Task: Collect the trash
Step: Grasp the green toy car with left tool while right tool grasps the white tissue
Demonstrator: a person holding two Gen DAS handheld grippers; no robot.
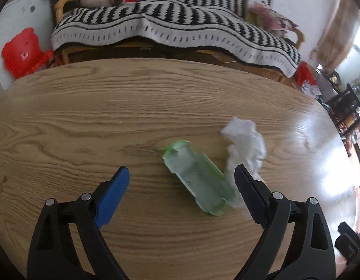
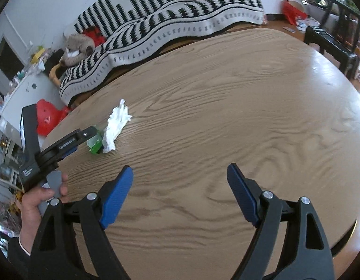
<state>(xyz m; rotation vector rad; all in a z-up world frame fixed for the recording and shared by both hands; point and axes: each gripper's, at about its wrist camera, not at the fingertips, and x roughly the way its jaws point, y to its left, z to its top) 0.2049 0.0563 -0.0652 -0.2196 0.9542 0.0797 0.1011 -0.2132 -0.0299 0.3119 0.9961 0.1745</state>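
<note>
A flattened green and white carton lies on the wooden table. A crumpled white tissue lies right beside it on its right. My left gripper is open just above the table, with the carton between its fingers and its right finger close to the tissue. In the right wrist view the carton and tissue lie at the left, with the left gripper beside them. My right gripper is open and empty over bare table.
A sofa with a black and white striped blanket stands behind the table. A red plastic stool stands at the left. Dark chairs stand at the far right. The table's near right edge is close to my right gripper.
</note>
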